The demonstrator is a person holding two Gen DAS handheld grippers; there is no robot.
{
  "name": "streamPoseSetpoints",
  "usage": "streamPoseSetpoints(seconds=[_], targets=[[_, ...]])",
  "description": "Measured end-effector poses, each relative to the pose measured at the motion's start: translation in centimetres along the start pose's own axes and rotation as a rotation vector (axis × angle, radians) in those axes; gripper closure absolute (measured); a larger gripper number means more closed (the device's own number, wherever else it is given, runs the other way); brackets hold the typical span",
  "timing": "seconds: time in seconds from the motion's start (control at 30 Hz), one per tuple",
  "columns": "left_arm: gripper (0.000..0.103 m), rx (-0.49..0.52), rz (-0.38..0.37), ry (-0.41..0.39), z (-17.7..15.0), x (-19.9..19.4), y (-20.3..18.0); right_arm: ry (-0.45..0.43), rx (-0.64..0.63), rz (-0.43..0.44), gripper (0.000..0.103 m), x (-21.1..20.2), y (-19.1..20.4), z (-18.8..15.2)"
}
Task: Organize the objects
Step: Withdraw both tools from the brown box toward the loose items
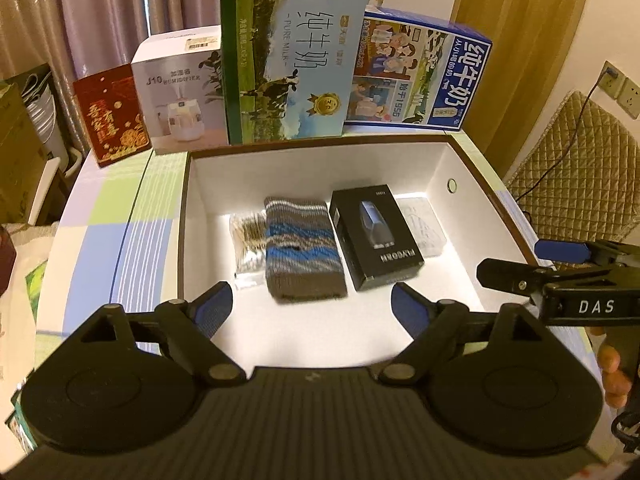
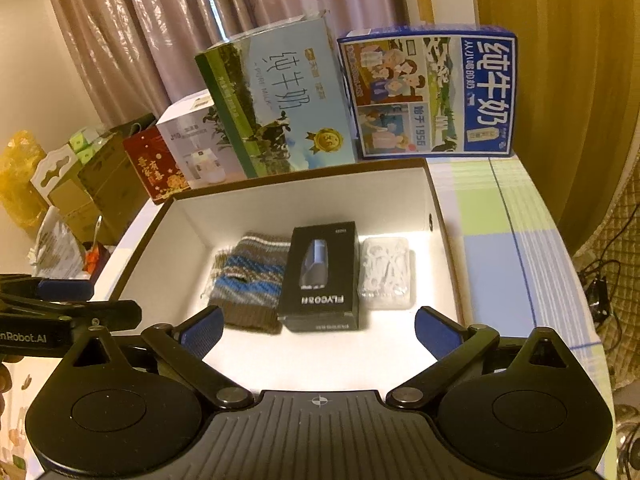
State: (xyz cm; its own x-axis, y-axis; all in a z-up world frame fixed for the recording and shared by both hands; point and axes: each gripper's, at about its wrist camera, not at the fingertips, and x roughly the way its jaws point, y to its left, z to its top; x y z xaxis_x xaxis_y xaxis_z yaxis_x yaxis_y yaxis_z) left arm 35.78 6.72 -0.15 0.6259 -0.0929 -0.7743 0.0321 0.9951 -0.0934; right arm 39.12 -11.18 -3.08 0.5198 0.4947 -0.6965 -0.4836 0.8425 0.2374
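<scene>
left wrist view: the left gripper [image 1: 312, 300] is wide open and holds nothing, over the near edge of the white box [image 1: 192, 200]. the right gripper [image 2: 318, 326] is wide open too (also holding nothing). along the box's far wall lie a cotton swab bag [image 1: 248, 236], knit pouch [image 1: 302, 248], black box [image 1: 376, 236] and clear case [image 2: 386, 272], side by side.
</scene>
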Motion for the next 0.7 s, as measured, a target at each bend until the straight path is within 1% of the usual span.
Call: streamPoseSetpoints(seconds=[0.37, 0.7], targets=[[0.017, -0.064, 0.009, 0.026, -5.1, -3.7, 0.2, -0.009, 0.025, -0.006, 0.003, -4.2, -0.4, -3.2], [0.017, -0.088, 0.032, 0.038, -8.4, -5.9, -0.9, 0.016, 0.021, -0.018, 0.003, -6.8, -0.7, -6.3]])
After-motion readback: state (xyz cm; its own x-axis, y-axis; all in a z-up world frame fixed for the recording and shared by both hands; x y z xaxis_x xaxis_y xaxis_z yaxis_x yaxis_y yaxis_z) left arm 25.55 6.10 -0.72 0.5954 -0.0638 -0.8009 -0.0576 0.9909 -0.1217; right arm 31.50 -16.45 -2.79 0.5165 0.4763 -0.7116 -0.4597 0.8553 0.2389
